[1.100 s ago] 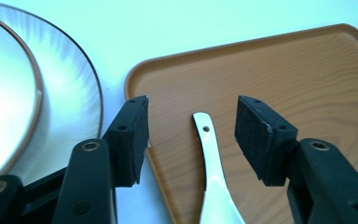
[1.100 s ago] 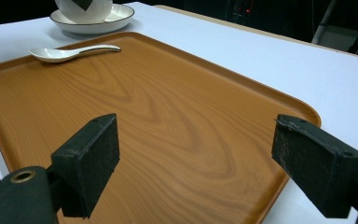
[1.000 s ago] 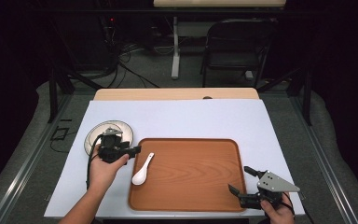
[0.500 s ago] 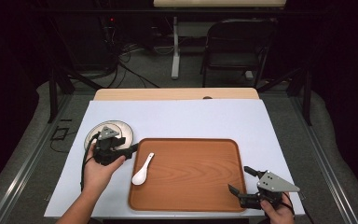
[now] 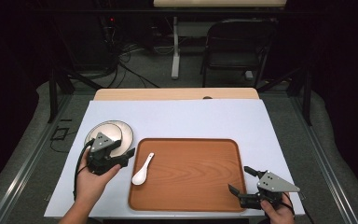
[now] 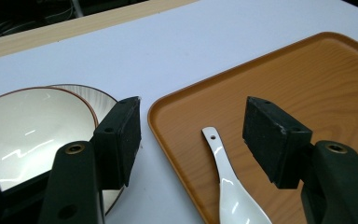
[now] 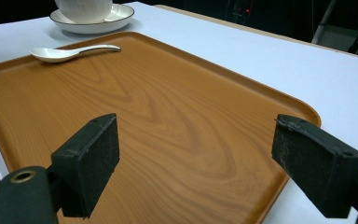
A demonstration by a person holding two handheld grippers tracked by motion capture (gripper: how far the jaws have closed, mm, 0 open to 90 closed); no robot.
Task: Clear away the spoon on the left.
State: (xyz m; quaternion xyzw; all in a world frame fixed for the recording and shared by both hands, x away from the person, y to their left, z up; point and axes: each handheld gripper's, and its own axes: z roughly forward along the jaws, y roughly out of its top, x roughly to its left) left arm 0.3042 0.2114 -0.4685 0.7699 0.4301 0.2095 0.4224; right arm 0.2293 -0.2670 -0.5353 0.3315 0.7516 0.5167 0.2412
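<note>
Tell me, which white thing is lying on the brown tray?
The white spoon. It lies on the wooden tray near its left edge, while the white bowl and the saucer under it sit off the tray on the table.

No writing I can read anywhere, no label or brand on my tray (image 5: pixel 191 186), none on my spoon (image 5: pixel 141 171), bowl (image 6: pixel 28 130) plain white, no numbers, no signs
</note>
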